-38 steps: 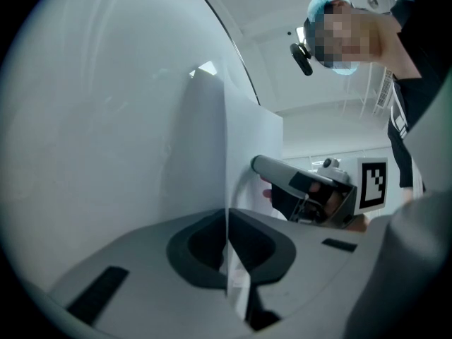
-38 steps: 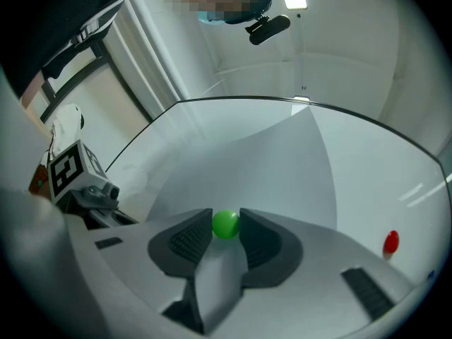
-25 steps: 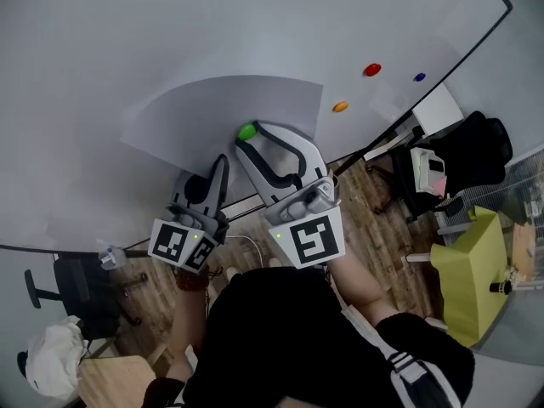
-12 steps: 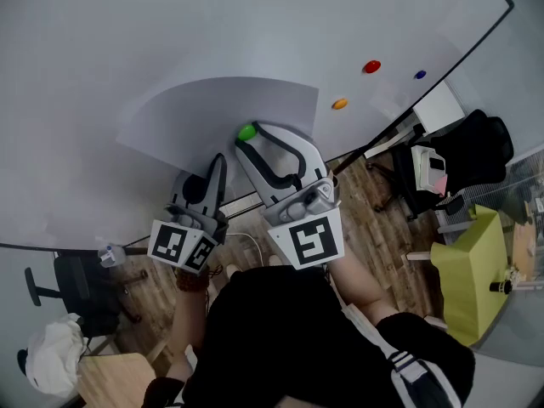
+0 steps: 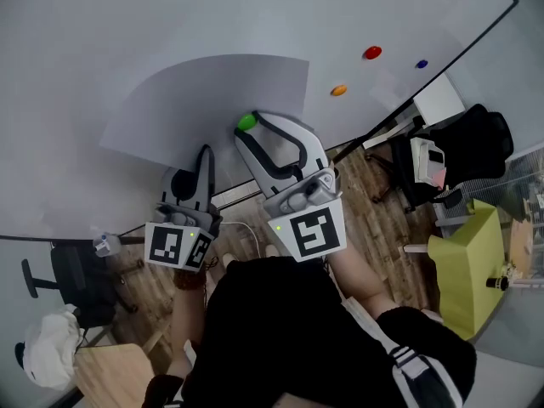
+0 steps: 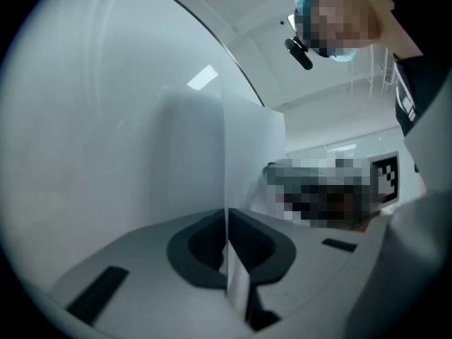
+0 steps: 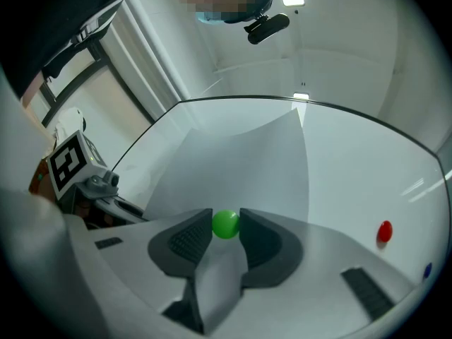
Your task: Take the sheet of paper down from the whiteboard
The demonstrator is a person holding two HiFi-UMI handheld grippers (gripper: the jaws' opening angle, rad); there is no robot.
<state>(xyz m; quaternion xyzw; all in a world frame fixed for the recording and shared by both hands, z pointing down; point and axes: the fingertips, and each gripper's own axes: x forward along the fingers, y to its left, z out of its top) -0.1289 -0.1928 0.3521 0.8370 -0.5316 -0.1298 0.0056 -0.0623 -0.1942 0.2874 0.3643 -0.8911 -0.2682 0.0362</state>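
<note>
**Left gripper** (image 6: 227, 221): jaws closed flat on the near edge of the sheet of paper (image 5: 212, 100), which runs edge-on between the pads.

**Right gripper** (image 7: 226, 226): just to the right, jaws set wide and clamped on the green magnet (image 7: 226, 224), one pad against each side. The magnet sits on the sheet's near edge, towards its right corner.

**Sheet**: spreads away from both grippers across the whiteboard (image 5: 127, 24), its far corners up on the board.

**Further right**, clear of the sheet, on bare board: an orange magnet (image 5: 339, 90), a red magnet (image 5: 372, 53) and a blue magnet (image 5: 422, 63).
</note>
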